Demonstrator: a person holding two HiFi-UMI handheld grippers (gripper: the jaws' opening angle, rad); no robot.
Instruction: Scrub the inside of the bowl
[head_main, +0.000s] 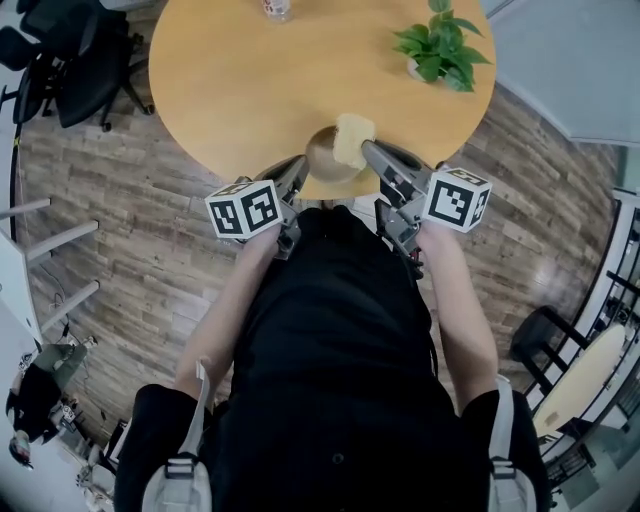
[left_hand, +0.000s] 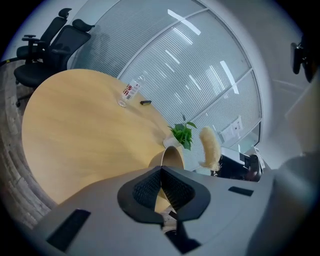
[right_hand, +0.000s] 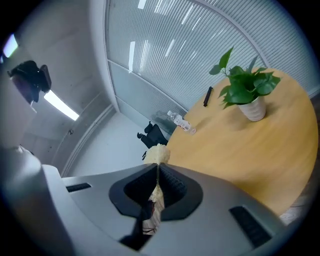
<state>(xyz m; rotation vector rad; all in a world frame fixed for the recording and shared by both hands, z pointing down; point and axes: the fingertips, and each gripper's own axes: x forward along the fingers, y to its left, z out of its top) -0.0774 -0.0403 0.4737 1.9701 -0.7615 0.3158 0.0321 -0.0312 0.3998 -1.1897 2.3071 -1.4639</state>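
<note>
A brown bowl (head_main: 325, 155) sits at the near edge of the round wooden table (head_main: 240, 80). My left gripper (head_main: 297, 172) is shut on the bowl's near-left rim; in the left gripper view the thin bowl wall (left_hand: 172, 157) rises edge-on from between the closed pads of my left gripper (left_hand: 161, 170). My right gripper (head_main: 368, 150) is shut on a yellow sponge (head_main: 352, 138), which hangs over the bowl's right side. In the right gripper view the sponge (right_hand: 156, 154) sticks out above the pinched jaws of my right gripper (right_hand: 158, 167). From the left gripper the sponge (left_hand: 211, 147) shows beyond the bowl.
A potted green plant (head_main: 438, 48) stands on the table's far right. A plastic bottle (head_main: 276, 8) lies at the far edge, with a dark pen (right_hand: 206, 96) near it. Black office chairs (head_main: 75, 60) stand to the left on the wooden floor.
</note>
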